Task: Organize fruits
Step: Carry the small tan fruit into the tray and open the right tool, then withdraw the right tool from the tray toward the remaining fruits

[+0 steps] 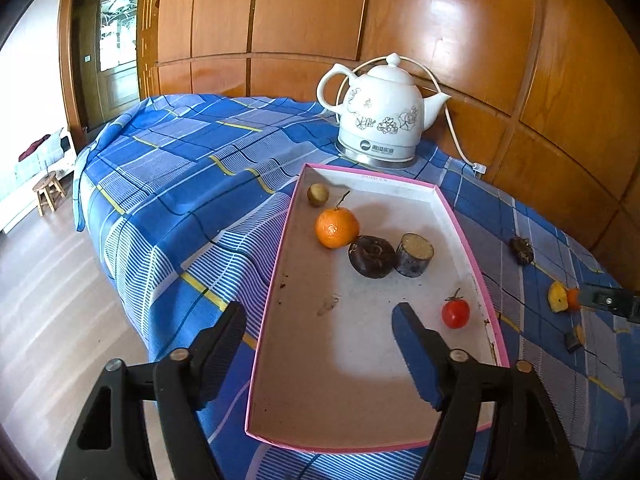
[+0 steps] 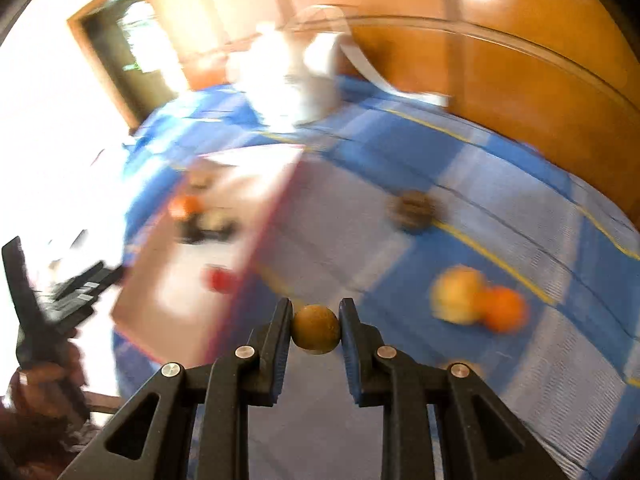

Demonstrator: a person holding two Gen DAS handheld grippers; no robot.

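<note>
Hovering with jaws standing wide apart and gripping nothing: the left gripper, above the near end of the pink-rimmed tray, one finger over the blue checked cloth outside the rim, the other over the white floor of the tray. Lying in the tray, from far left going right: a small brownish fruit in the far corner, an orange with a stem, touching it a dark round fruit, just beside that a cut cylinder piece, and nearer, close to the right rim, a small red tomato. Standing behind the tray: a white kettle on its base. Resting on the cloth to the right of the tray: a dark lump, a yellow fruit touching an orange one. Pressing from both sides on a small round brown fruit: the right gripper, jaws closed narrow on it, holding it above the cloth, just right of the tray's rim, in a very blurred right wrist view. Showing at that view's far left edge: a hand around a black handle.
</note>
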